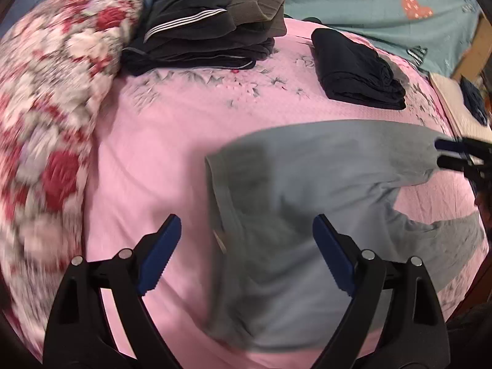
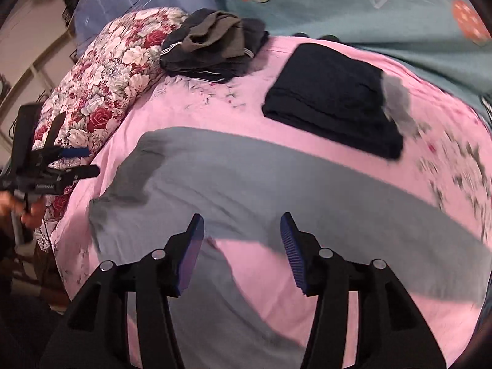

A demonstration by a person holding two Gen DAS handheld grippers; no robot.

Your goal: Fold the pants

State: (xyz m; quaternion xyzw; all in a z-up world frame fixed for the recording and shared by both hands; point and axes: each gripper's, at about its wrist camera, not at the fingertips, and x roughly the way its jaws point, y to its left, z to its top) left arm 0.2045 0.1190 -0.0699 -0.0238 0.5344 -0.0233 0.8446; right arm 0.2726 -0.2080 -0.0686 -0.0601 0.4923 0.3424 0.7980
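Grey pants (image 1: 307, 190) lie spread flat on the pink bed sheet (image 1: 160, 141), waistband at the left, two legs running right. My left gripper (image 1: 246, 255) is open and empty, hovering above the waist end. My right gripper (image 2: 241, 252) is open and empty above the crotch, where the legs (image 2: 276, 184) split. In the left wrist view the right gripper (image 1: 452, 153) shows at the right edge, by the far leg. In the right wrist view the left gripper (image 2: 83, 163) shows at the left, beside the waistband (image 2: 135, 166).
A folded black garment (image 1: 359, 70) lies on the sheet beyond the pants. A stack of dark folded clothes (image 1: 209, 27) sits at the back by a red-and-white floral quilt (image 1: 52, 107). A teal blanket (image 1: 384, 0) covers the far side.
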